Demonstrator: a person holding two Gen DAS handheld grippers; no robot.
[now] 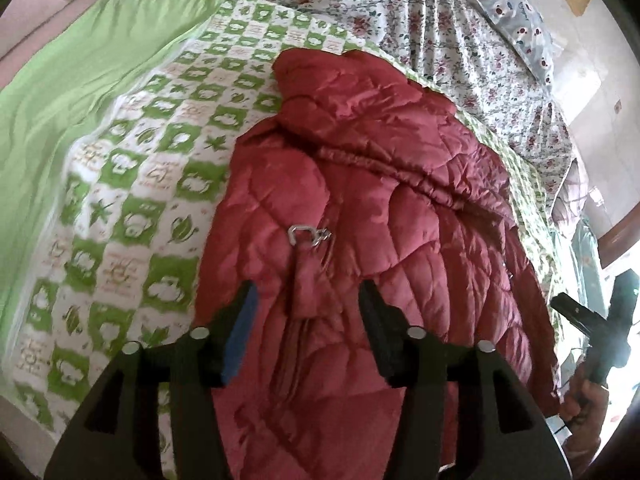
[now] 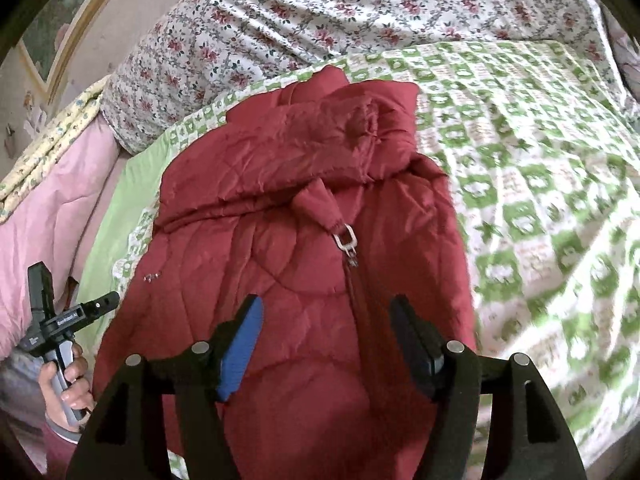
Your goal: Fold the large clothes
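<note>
Jacket (image 1: 360, 184), red and quilted, is spread on the green-checked blanket (image 1: 132, 184) of the bed. Fingers of the left gripper (image 1: 308, 320) and right gripper (image 2: 324, 332) are held wide above it, gripping nothing.

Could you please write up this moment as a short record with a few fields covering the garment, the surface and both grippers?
garment: red quilted jacket, lying in a compact bundle, zipper side up
zipper pull: metal ring near the collar
surface: green-and-white checked blanket on a bed
behind: floral bedding
left gripper: open, above the jacket, holding nothing
right gripper: open, above the jacket, holding nothing
</note>
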